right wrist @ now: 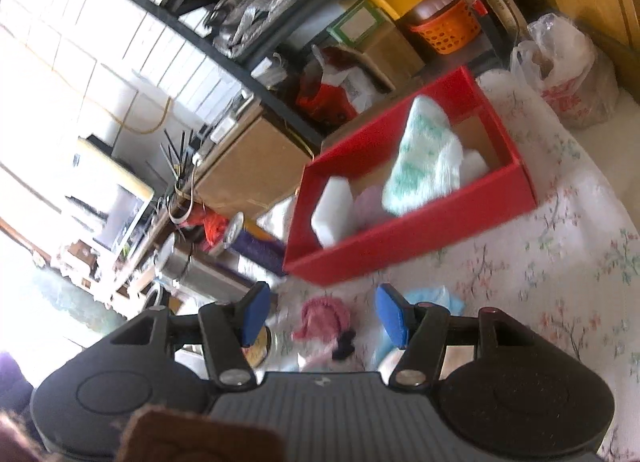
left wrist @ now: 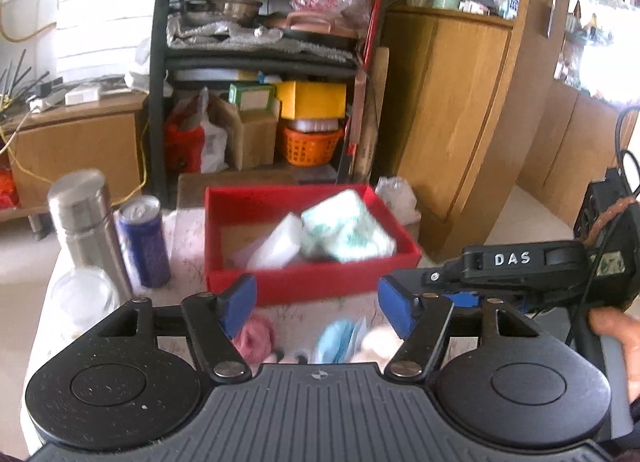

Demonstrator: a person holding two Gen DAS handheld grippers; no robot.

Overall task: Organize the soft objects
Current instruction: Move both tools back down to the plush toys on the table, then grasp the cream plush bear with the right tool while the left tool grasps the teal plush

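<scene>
A red box [left wrist: 312, 282] [right wrist: 408, 230] stands on the flowered tablecloth [right wrist: 560, 254]. In it lie a white-and-green fluffy cloth [left wrist: 346, 232] [right wrist: 424, 166] and a white sponge block [left wrist: 276, 242] [right wrist: 332, 210]. A pink knitted item [left wrist: 254, 338] [right wrist: 326, 316] and a light blue cloth [left wrist: 338, 340] [right wrist: 434, 296] lie on the table in front of the box. My left gripper [left wrist: 318, 302] is open and empty above them. My right gripper [right wrist: 320, 316] is open and empty, over the pink item. The right gripper's body shows at the right of the left wrist view [left wrist: 532, 262].
A steel flask [left wrist: 86, 222] [right wrist: 200, 274], a blue can [left wrist: 144, 242] [right wrist: 256, 244] and a clear glass jar [left wrist: 84, 298] stand left of the box. A plastic bag [right wrist: 560, 66] sits beyond the box. Black shelves [left wrist: 260, 58] and wooden cabinets [left wrist: 440, 102] stand behind the table.
</scene>
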